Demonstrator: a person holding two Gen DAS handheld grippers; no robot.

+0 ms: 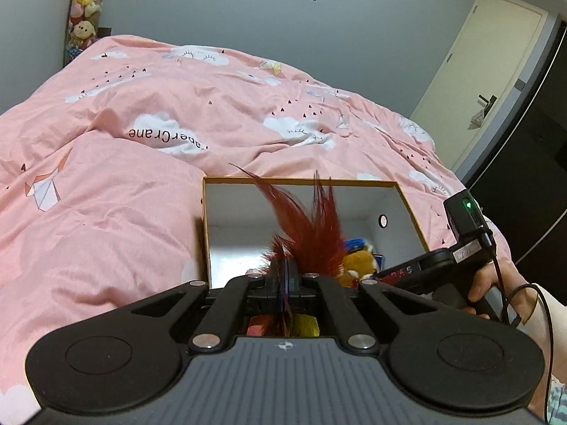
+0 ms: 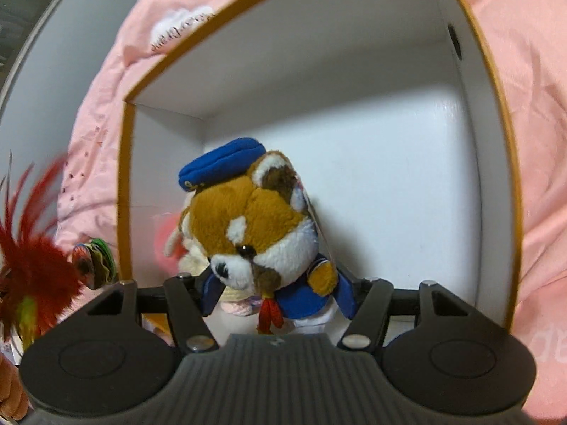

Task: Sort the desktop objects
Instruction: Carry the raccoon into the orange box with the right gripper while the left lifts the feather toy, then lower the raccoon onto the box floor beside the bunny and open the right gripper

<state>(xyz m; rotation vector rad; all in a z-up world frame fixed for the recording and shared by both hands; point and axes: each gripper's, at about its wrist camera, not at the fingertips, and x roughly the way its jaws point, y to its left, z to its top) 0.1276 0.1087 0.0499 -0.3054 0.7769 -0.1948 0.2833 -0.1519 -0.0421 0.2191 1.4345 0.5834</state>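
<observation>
The brown-and-white plush animal with a blue cap was pinched at its body by the right gripper, inside the white cardboard box with an orange rim, near its floor. The red feather toy was clamped in the left gripper, just outside that box, feathers pointing toward it. The fingertips of both grippers were hidden.

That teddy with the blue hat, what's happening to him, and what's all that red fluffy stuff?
Someone is tidying toys into a white box on a pink bed, holding a gripper in each hand. The right gripper is closed around the teddy, inside the box. The left gripper is clamped on a red feather toy, held just over the box's near edge. A smaller pale plush already sits behind the teddy.
</observation>
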